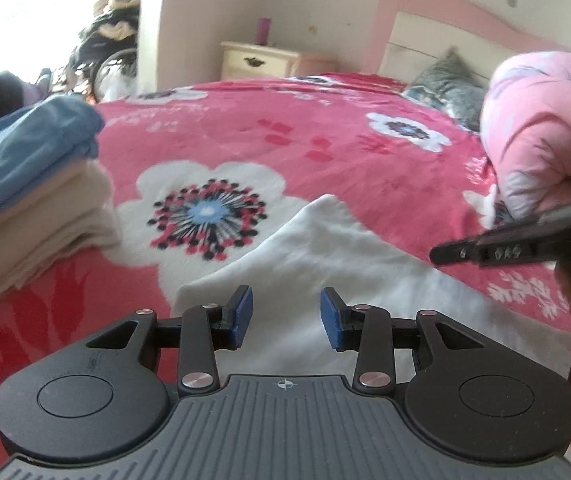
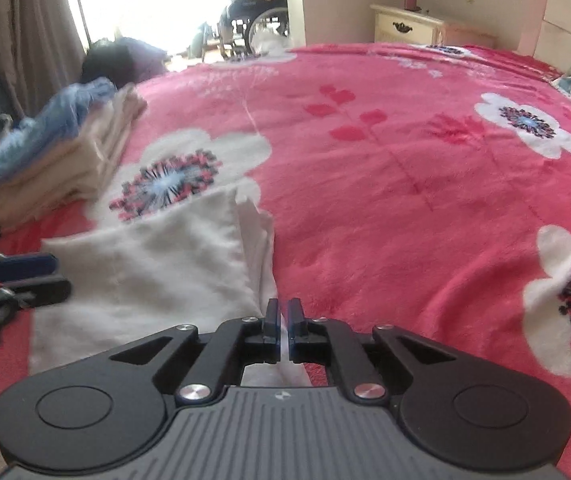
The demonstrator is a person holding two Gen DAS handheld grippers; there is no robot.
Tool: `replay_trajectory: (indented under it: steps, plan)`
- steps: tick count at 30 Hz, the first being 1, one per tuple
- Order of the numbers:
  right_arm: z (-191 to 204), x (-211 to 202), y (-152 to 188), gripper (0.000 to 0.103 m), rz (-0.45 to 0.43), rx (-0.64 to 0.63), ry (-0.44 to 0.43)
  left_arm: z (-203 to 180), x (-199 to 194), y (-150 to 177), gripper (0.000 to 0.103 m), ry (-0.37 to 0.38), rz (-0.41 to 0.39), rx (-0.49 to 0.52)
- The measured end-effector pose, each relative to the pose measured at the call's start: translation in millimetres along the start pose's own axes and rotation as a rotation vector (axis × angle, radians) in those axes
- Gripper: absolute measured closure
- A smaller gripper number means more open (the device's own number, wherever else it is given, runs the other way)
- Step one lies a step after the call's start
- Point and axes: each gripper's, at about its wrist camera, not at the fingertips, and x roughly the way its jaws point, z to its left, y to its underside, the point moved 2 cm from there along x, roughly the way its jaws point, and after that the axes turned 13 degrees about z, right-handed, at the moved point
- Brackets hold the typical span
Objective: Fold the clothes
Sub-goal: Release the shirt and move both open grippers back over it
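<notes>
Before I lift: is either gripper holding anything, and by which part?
The right gripper pinches the white garment at its near right edge. The left gripper is open above it, holding nothing.

Home bedroom: bed, pink headboard, nightstand.

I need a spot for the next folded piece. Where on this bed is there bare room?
Free: the pink floral blanket between the white garment and the nightstand. Crowded: the folded stack at the left edge, the pink quilt and pillow by the headboard, both hand-held grippers at the garment.
</notes>
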Motion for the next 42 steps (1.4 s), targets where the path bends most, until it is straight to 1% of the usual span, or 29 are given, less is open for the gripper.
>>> replay_trajectory:
  steps: [3,6,8,10,12,13,15,17,19,21,23,24,25,27,28,31,33,35,36,38,40,42]
  plan:
    - [4,-17,-11,0.097,-0.043,-0.030,-0.033,1,15,0,0.065,-0.016,0.035,0.001]
    - [18,-15,-32,0.095,-0.042,-0.084,-0.078,4,24,1,0.065,-0.014,0.050,-0.020]
    - [33,-4,-44,0.091,-0.024,-0.143,-0.113,3,24,2,0.065,-0.012,0.046,-0.024]
    - [50,15,-53,0.090,0.012,-0.211,-0.136,2,25,3,0.065,-0.007,0.045,-0.017]
    - [63,37,-59,0.090,0.041,-0.262,-0.141,1,27,4,0.065,-0.002,0.047,-0.011]
    - [67,48,-61,0.091,0.051,-0.287,-0.130,0,28,5,0.065,0.001,0.048,-0.008]
    - [62,68,-64,0.091,0.070,-0.275,-0.060,0,24,6,0.065,0.004,0.040,-0.008]
    - [45,81,-66,0.094,0.089,-0.199,0.018,2,16,7,0.065,0.016,0.015,-0.017]
    - [27,82,-65,0.091,0.093,-0.124,0.015,10,7,9,0.065,0.042,-0.025,-0.056]
    - [20,75,-63,0.091,0.076,-0.120,0.019,21,6,8,0.065,0.064,-0.044,-0.115]
    - [21,62,-63,0.090,0.033,-0.146,0.025,33,13,7,0.065,0.087,-0.027,-0.169]
    - [22,55,-64,0.090,0.006,-0.157,0.013,36,20,5,0.065,0.093,-0.004,-0.176]
    - [24,47,-65,0.090,-0.020,-0.166,-0.017,37,26,3,0.065,0.096,0.009,-0.173]
    - [29,43,-64,0.090,-0.032,-0.190,-0.075,36,34,0,0.065,0.104,0.019,-0.170]
    - [31,45,-62,0.090,-0.015,-0.201,-0.078,35,37,-1,0.065,0.109,0.024,-0.173]
    - [20,60,-51,0.090,0.060,-0.202,0.037,32,35,-4,0.065,0.111,0.016,-0.185]
    - [0,46,-45,0.090,0.043,-0.159,0.079,33,27,-5,0.065,0.103,-0.006,-0.202]
    - [-22,12,-39,0.090,-0.022,-0.124,0.108,34,13,-5,0.064,0.093,-0.045,-0.215]
    - [-32,-12,-35,0.090,-0.059,-0.117,0.124,33,6,-5,0.063,0.095,-0.058,-0.214]
    - [-51,-65,-27,0.090,-0.136,-0.111,0.155,29,-9,-5,0.063,0.118,-0.067,-0.203]
    - [-66,-113,-19,0.090,-0.200,-0.118,0.186,19,-23,-2,0.063,0.157,-0.056,-0.176]
    - [-67,-147,-10,0.086,-0.206,-0.158,0.171,2,-34,4,0.063,0.202,-0.036,-0.142]
